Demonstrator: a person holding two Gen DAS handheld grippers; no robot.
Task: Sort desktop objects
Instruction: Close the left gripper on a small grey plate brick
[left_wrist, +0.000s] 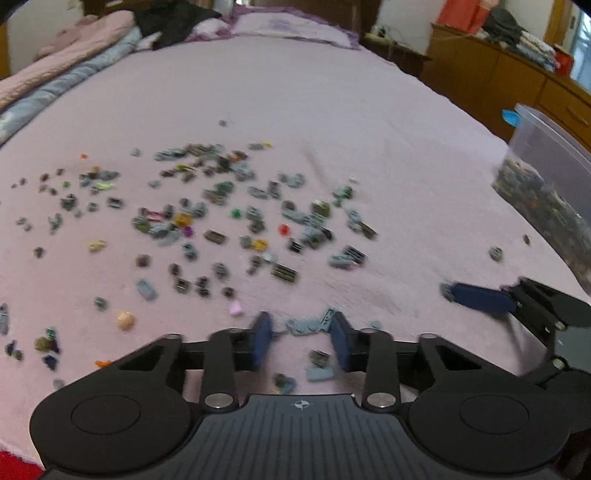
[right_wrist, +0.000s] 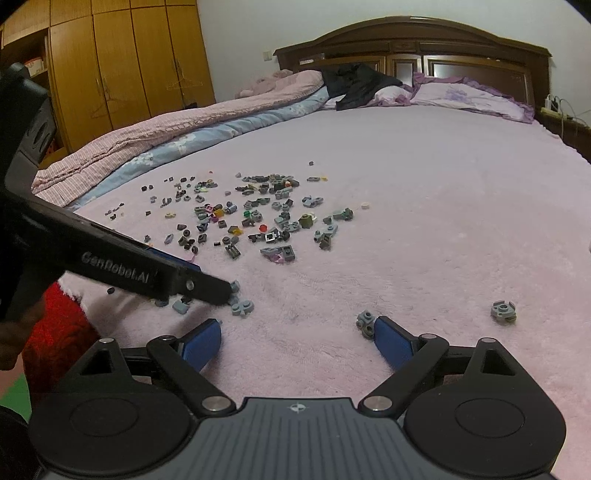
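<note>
Many small toy bricks, mostly grey, lie scattered over a pink bedspread (left_wrist: 369, 110); the main scatter (left_wrist: 229, 214) also shows in the right wrist view (right_wrist: 258, 218). My left gripper (left_wrist: 302, 328) is low over the spread, jaws partly open around a grey flat brick (left_wrist: 312, 325); it enters the right wrist view from the left (right_wrist: 221, 291), beside a grey brick (right_wrist: 242, 307). My right gripper (right_wrist: 295, 332) is wide open and empty; a small grey brick (right_wrist: 365, 320) sits against its right finger. Its blue finger (left_wrist: 480, 297) shows at the right of the left wrist view.
A clear plastic bin (left_wrist: 546, 192) partly filled with bricks stands at the bed's right edge. A lone grey brick (right_wrist: 503, 311) lies to the right. Folded quilts (right_wrist: 166, 129) and pillows (right_wrist: 469, 96) lie at the far side. Wooden wardrobe (right_wrist: 122, 55) stands behind.
</note>
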